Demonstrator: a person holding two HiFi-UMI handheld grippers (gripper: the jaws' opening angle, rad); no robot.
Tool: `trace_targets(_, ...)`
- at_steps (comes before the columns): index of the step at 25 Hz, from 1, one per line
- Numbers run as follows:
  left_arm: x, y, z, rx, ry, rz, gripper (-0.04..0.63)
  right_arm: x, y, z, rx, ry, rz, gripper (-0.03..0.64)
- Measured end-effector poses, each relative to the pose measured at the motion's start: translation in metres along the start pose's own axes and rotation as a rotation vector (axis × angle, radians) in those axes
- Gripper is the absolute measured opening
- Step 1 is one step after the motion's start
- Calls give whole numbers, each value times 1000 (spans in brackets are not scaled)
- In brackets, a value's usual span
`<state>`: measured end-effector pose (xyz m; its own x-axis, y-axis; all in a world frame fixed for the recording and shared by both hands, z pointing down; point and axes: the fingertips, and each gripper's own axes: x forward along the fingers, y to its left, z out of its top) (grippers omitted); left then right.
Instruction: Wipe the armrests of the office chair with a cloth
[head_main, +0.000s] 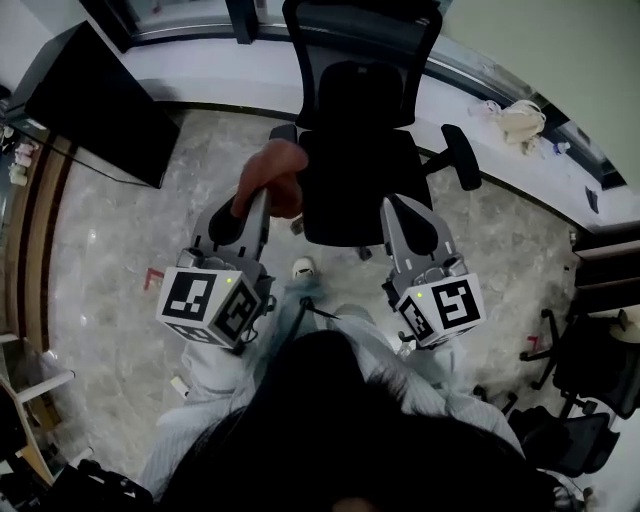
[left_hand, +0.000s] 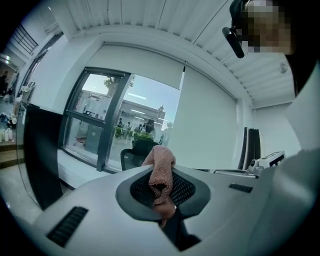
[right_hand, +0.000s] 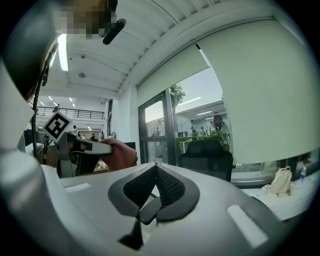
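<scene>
A black office chair (head_main: 352, 185) stands in front of me, its back toward the window. Its right armrest (head_main: 462, 156) juts out bare. The left armrest (head_main: 283, 131) is partly hidden behind a pinkish-brown cloth (head_main: 272, 178). My left gripper (head_main: 256, 203) is shut on that cloth, which bunches up between the jaws in the left gripper view, cloth (left_hand: 160, 171). My right gripper (head_main: 404, 212) hovers over the seat's front right edge, jaws closed together with nothing between them, right gripper (right_hand: 151, 189). The right gripper view also shows the cloth (right_hand: 121, 153) off to the left and the chair (right_hand: 206, 159).
A tall black panel (head_main: 105, 100) stands at the left. A white bag (head_main: 520, 121) lies on the window ledge (head_main: 210, 70) at the back right. Another black chair (head_main: 588, 372) sits at the lower right. A small white object (head_main: 303, 267) lies on the marble floor.
</scene>
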<state>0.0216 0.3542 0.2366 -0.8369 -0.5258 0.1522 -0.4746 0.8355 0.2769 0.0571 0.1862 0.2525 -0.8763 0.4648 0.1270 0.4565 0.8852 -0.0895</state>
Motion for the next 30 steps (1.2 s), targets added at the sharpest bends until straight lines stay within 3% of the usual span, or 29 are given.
trace_targets(6,76,62,-6,18,88,24,25,72,-29,-16,42,82,-29,2)
trace_targets(16,163,150,-78,64,291,151,25,148,-59,-60,77,203,32,2)
trace_targets(20,216,190,-112,173,378,191,25,161,-67,-81,109,246,52,1)
trace_targets(23,259,219,-131,319,441,209,25,162,-73,-102,148,292,58,2)
trace_targets(26,294,232,-164,419,538,159,25,157,-81,-127,186,350,46,2)
trace_targets(30,304,217,-249,408,786,13,25,151,-90,-146,263,373,27,2)
